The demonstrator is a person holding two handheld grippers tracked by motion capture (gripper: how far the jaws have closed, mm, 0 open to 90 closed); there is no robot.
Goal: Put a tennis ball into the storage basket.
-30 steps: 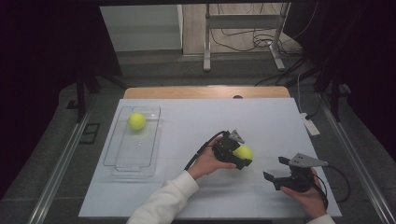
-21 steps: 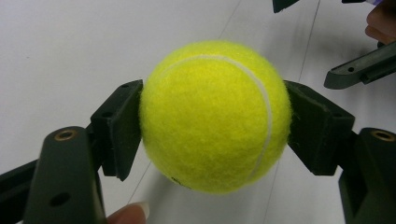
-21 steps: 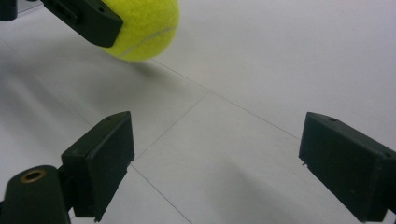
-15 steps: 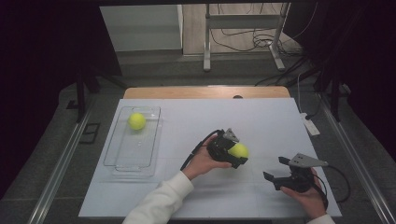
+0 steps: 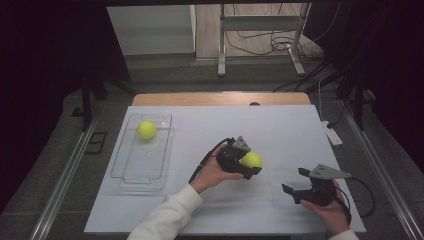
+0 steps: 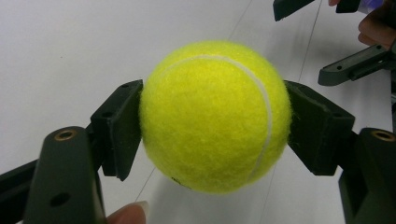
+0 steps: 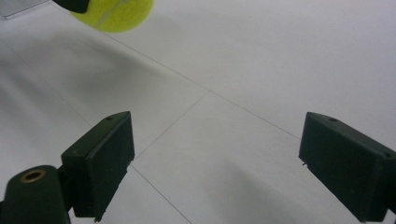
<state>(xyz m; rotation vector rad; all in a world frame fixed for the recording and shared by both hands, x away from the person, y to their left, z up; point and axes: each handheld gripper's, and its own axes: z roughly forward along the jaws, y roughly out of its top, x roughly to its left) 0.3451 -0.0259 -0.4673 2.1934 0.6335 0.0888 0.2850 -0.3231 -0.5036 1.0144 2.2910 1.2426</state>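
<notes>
Your left tool [image 5: 248, 165] is pinching a fuzzy yellow-green tennis ball [image 5: 251, 159] with a white seam. In the left gripper view the ball [image 6: 215, 115] sits squarely between the two black pads [image 6: 119, 128], one pressed against each side, and a shadow shows on the white sheet beneath it, so it looks to be held clear of the surface. Your fingertip [image 6: 127, 215] shows at the bottom edge of that view. From the high view, you hold this ball near the middle of the white surface [image 5: 280, 125], a little toward your side, with your left hand [image 5: 212, 172] wrapped around the tool's body and your white sleeve [image 5: 165, 217] coming in from the bottom.

Your right tool [image 5: 295, 182] is spread wide with nothing between its pads. It sits low near the right front part of the surface, well apart from the held ball, in your right hand [image 5: 330, 212]. In the right gripper view its two black pads [image 7: 100, 161] stand far apart over bare white sheet crossed by thin lines, and the held ball [image 7: 119, 14] shows at the upper left corner.

A second yellow-green tennis ball [image 5: 146, 129] lies inside the clear rectangular plastic tray [image 5: 127, 175] on the left side of the surface, in the tray's far end. The tray is well apart from both tools. A black cable [image 5: 207, 157] trails from your left tool back toward your wrist.
</notes>
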